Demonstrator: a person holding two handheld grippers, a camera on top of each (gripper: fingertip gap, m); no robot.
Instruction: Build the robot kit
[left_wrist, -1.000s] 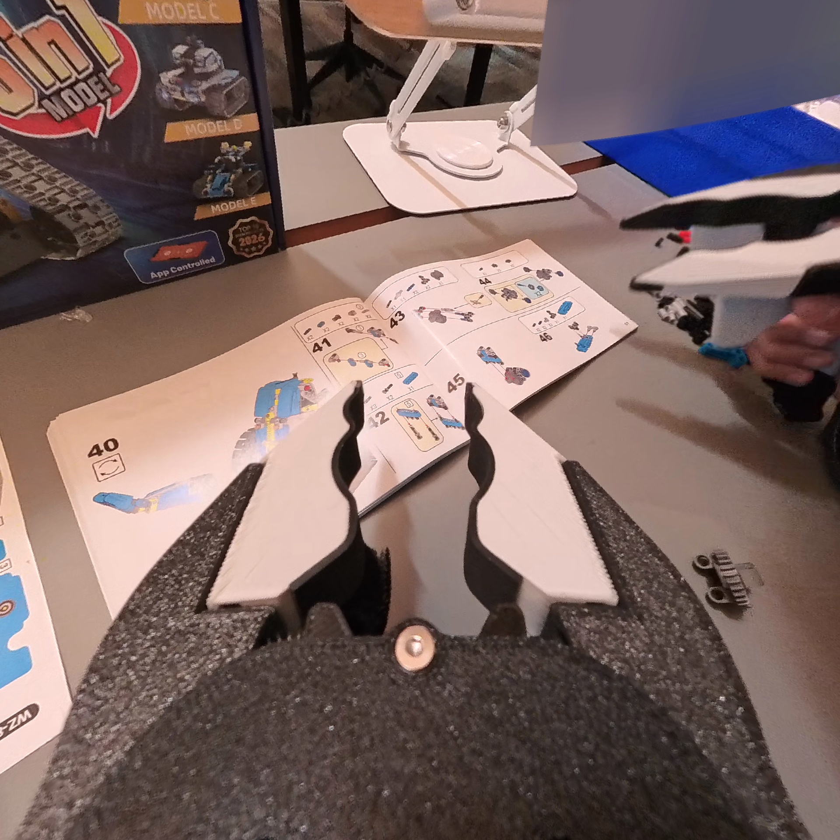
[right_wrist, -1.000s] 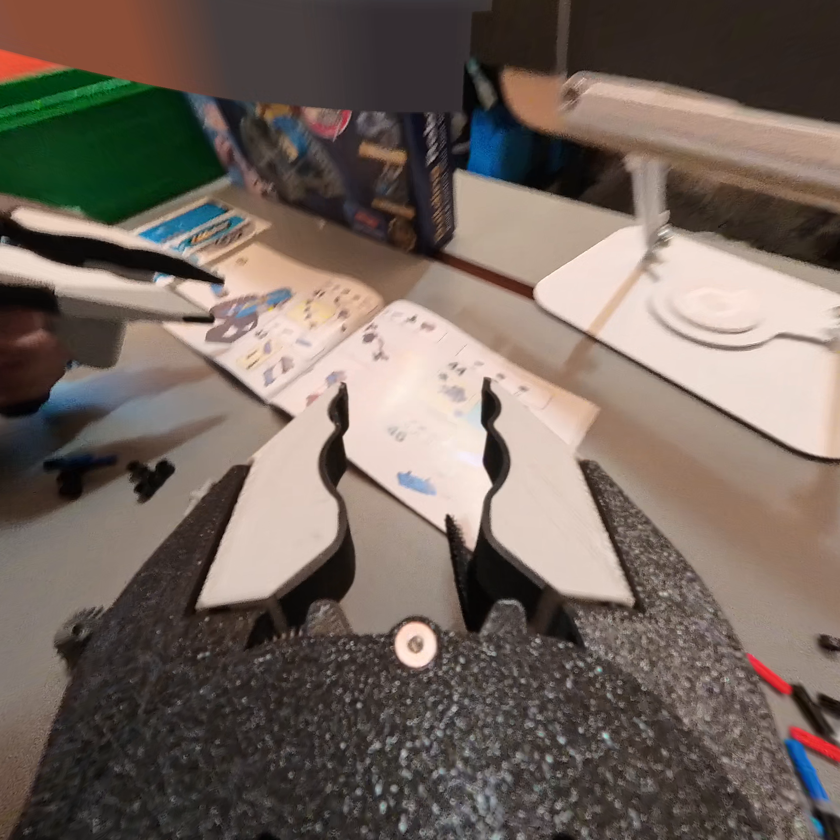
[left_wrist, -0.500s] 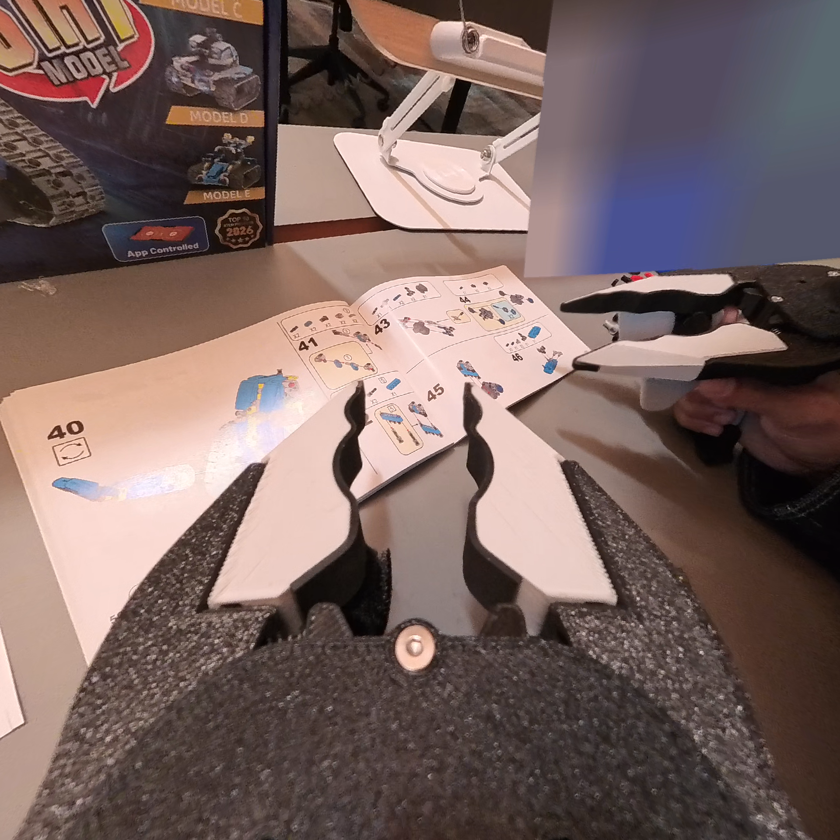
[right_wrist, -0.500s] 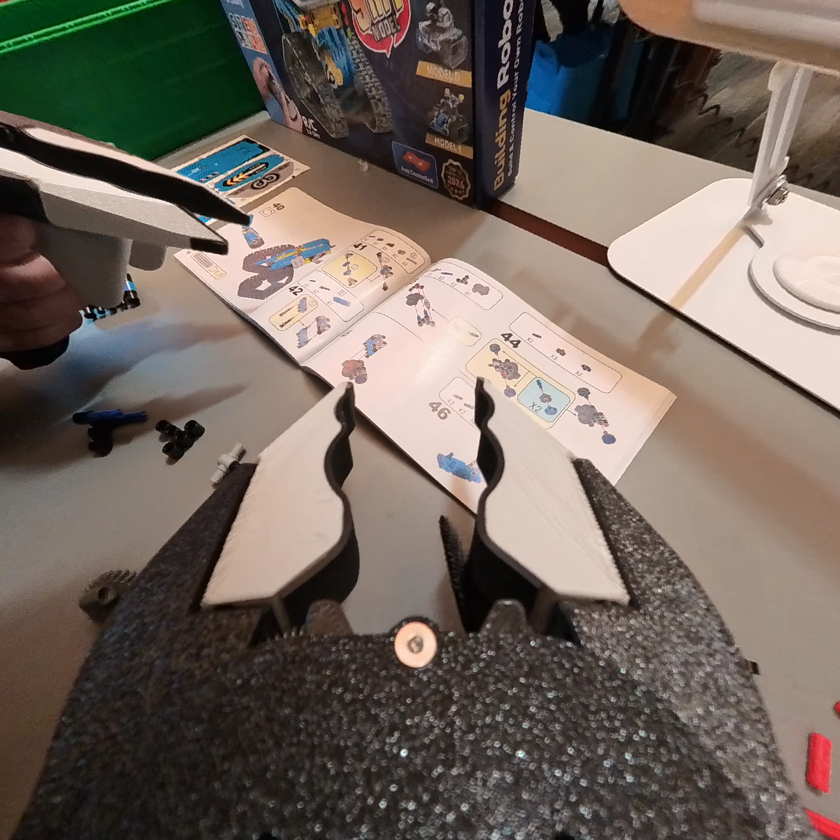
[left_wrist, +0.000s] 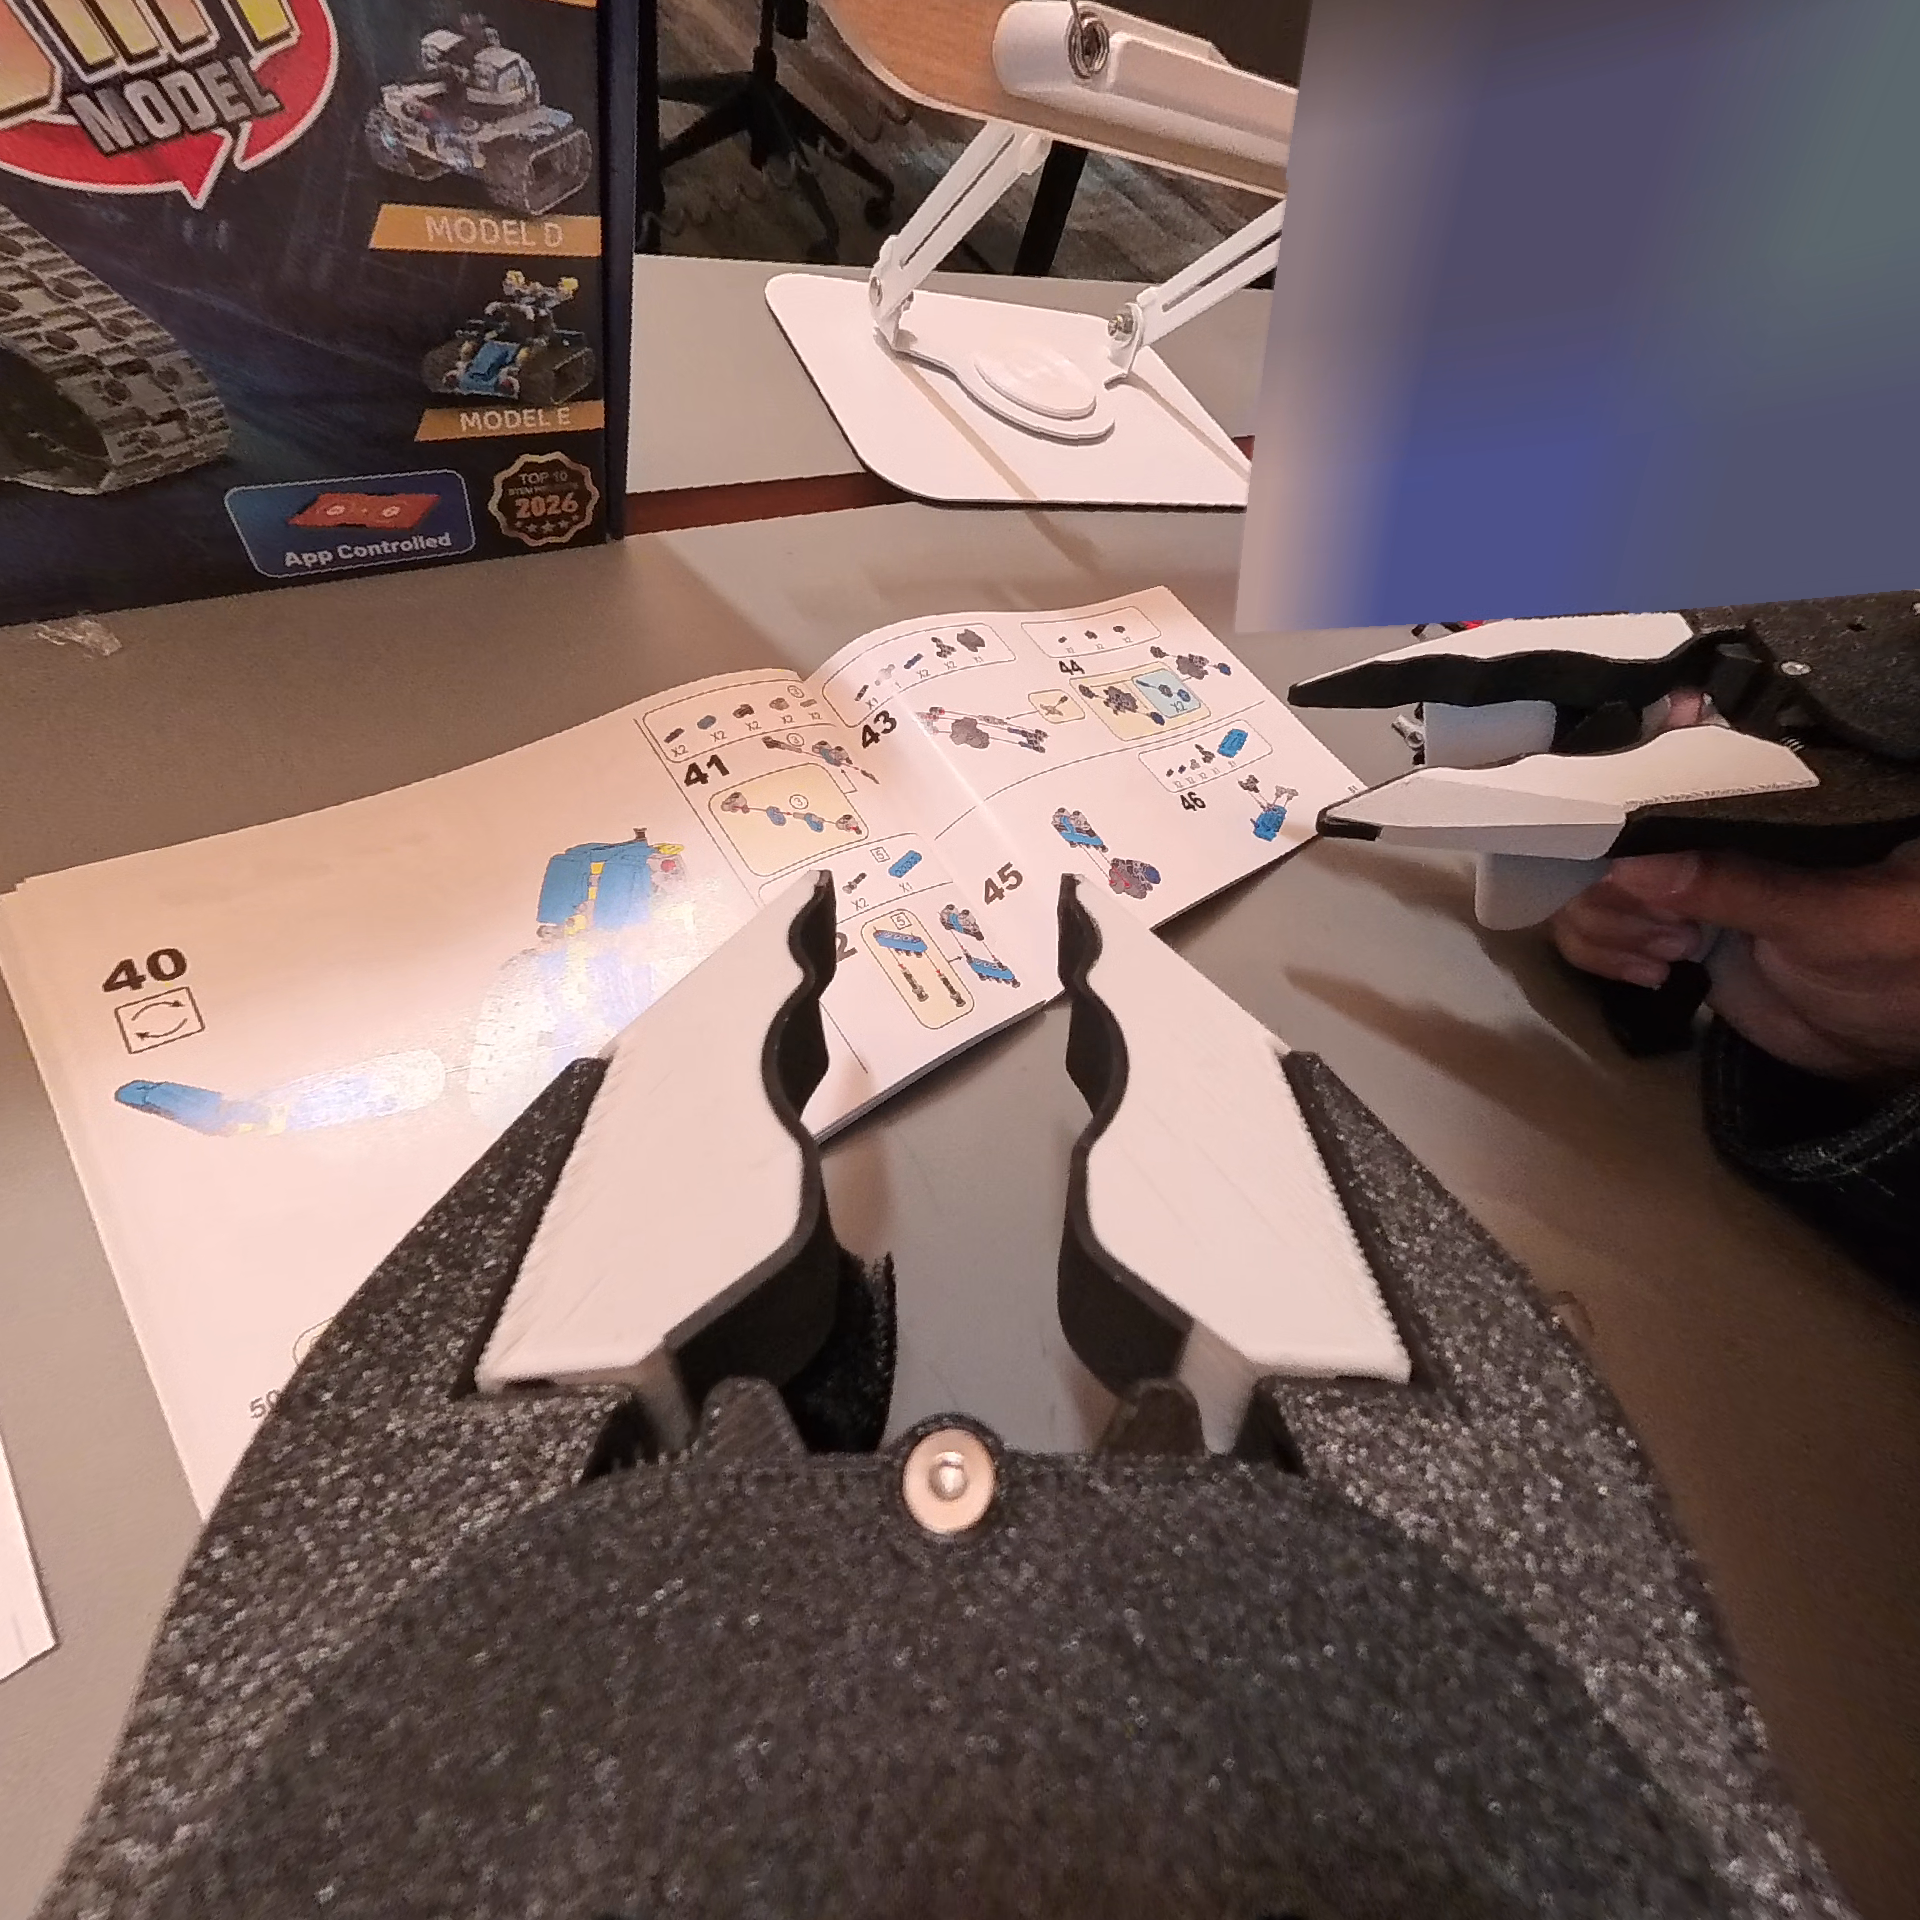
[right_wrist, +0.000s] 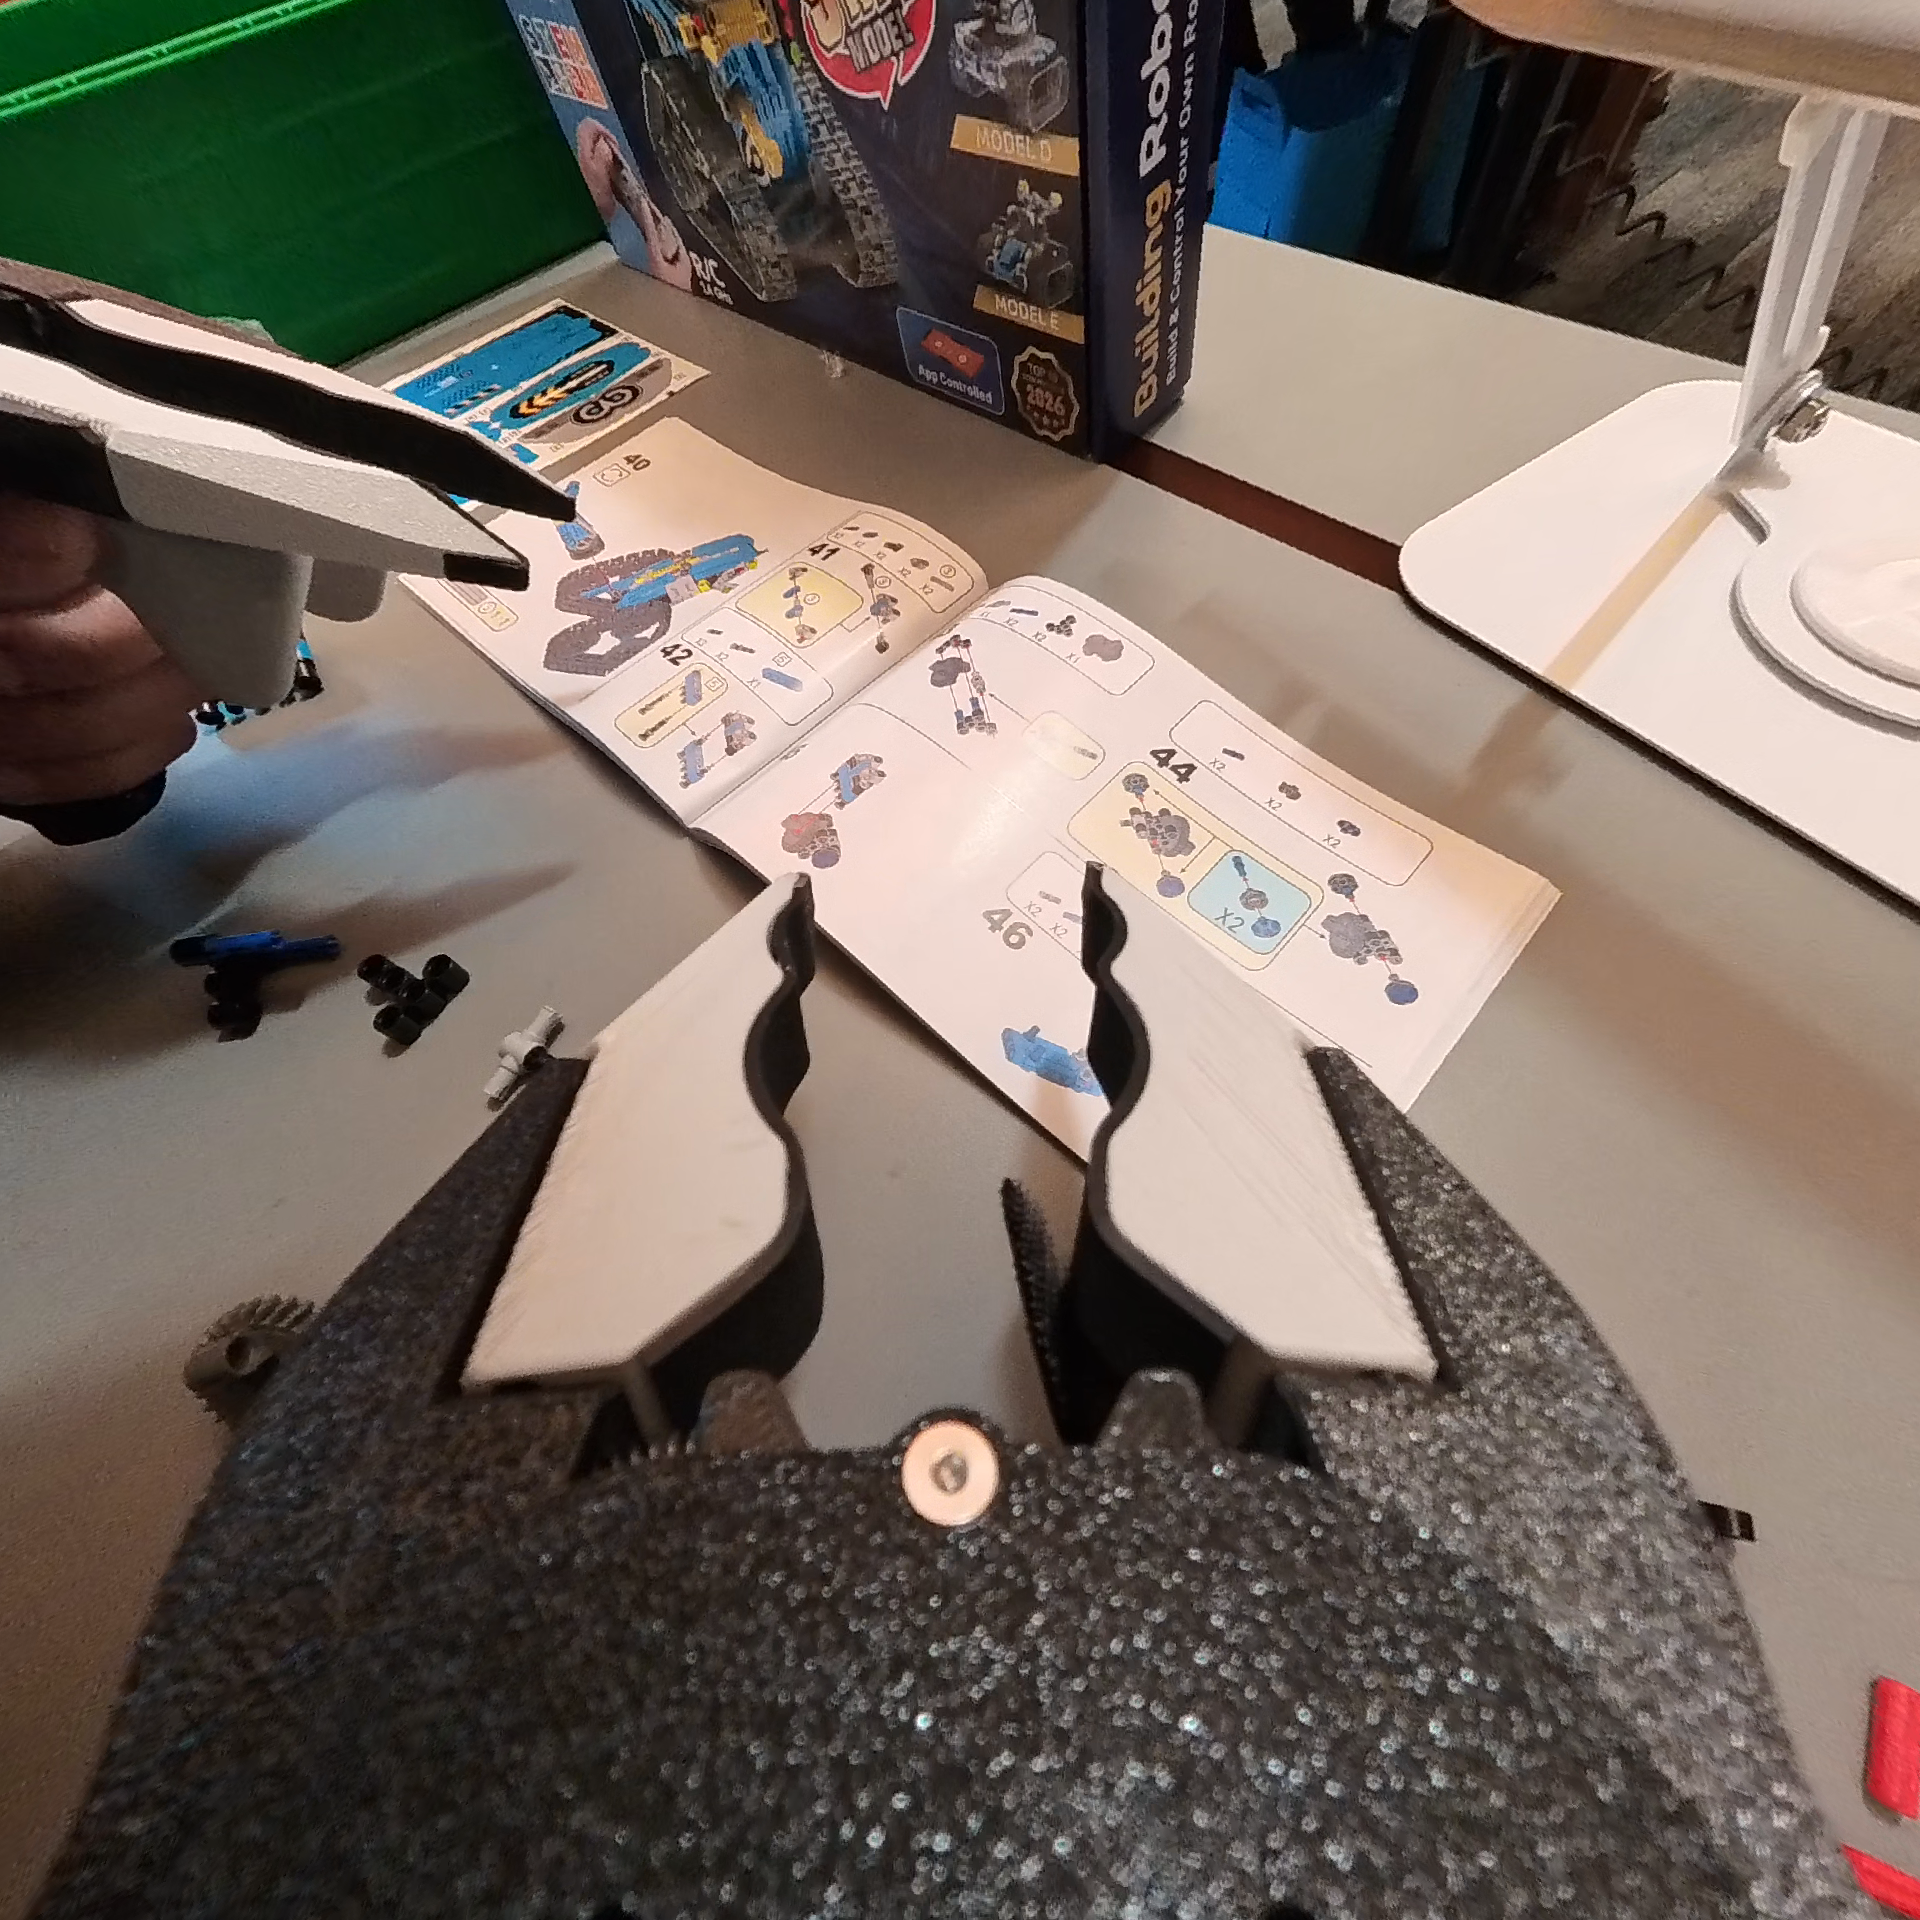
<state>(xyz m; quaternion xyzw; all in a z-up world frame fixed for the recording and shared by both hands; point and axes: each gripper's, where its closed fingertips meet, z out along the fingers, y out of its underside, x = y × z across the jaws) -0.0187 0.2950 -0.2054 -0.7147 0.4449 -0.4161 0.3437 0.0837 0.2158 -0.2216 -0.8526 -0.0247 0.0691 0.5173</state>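
Instruction booklet (left_wrist: 644, 914) lies open on the desk (left_wrist: 1195, 1091). Left gripper (left_wrist: 945, 904) and right gripper (right_wrist: 940, 899), now steadied over its near edge, hover with jaws apart, empty.

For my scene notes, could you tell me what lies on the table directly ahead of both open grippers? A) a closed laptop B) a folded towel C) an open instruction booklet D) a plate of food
C: the instruction booklet lies open, pages up, ahead of both.

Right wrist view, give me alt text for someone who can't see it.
The right tongs hover open and empty over an open instruction booklet on a grey table. The left tongs point at the booklet's far page, with small black and blue parts nearby.
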